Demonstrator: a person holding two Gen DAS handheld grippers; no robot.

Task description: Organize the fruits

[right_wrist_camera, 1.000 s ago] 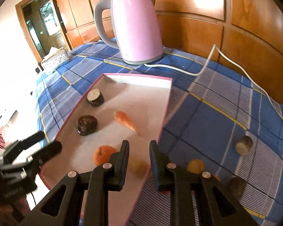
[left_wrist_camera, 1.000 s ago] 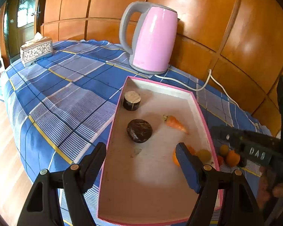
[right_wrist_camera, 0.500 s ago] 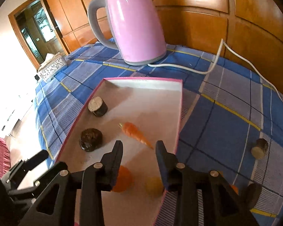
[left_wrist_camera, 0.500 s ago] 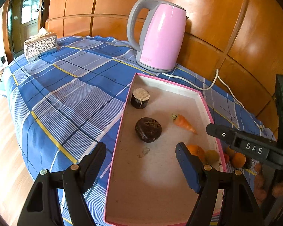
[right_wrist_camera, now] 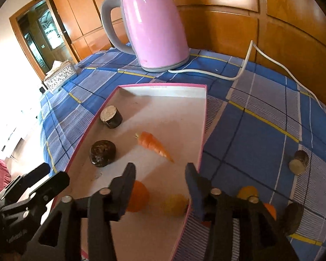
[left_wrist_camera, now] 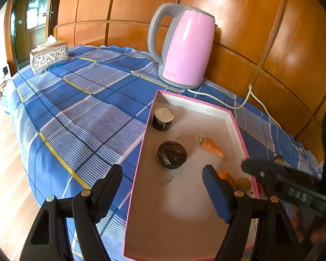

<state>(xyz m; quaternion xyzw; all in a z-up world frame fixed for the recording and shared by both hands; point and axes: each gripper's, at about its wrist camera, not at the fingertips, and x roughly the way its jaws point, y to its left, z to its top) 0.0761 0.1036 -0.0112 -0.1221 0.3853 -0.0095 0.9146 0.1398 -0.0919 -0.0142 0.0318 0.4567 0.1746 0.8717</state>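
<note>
A pink-rimmed tray (right_wrist_camera: 160,85) holds a carrot (right_wrist_camera: 154,144), two dark round pieces (right_wrist_camera: 102,153), an orange (right_wrist_camera: 138,198) and a small yellow fruit (right_wrist_camera: 176,204). My right gripper (right_wrist_camera: 160,174) hovers over the tray's near right corner with its jaws opening. Nothing is between them, and the yellow fruit lies free just below. My left gripper (left_wrist_camera: 163,182) stands open and empty over the tray's (left_wrist_camera: 150,117) near left side. From the left wrist view the carrot (left_wrist_camera: 212,148), the orange (left_wrist_camera: 227,177) and the yellow fruit (left_wrist_camera: 242,183) show beside the right gripper (left_wrist_camera: 282,184).
On the blue checked cloth right of the tray lie a pale-topped log piece (right_wrist_camera: 298,165), another yellow fruit (right_wrist_camera: 247,192), an orange fruit (right_wrist_camera: 269,209) and a dark round piece (right_wrist_camera: 293,215). A pink kettle (right_wrist_camera: 154,26) with a white cord (right_wrist_camera: 245,65) stands behind. A tissue box (right_wrist_camera: 59,77) sits far left.
The right gripper's jaws have spread apart and let go of the yellow fruit, which now rests in the tray by the orange. The left gripper has kept still and open.
</note>
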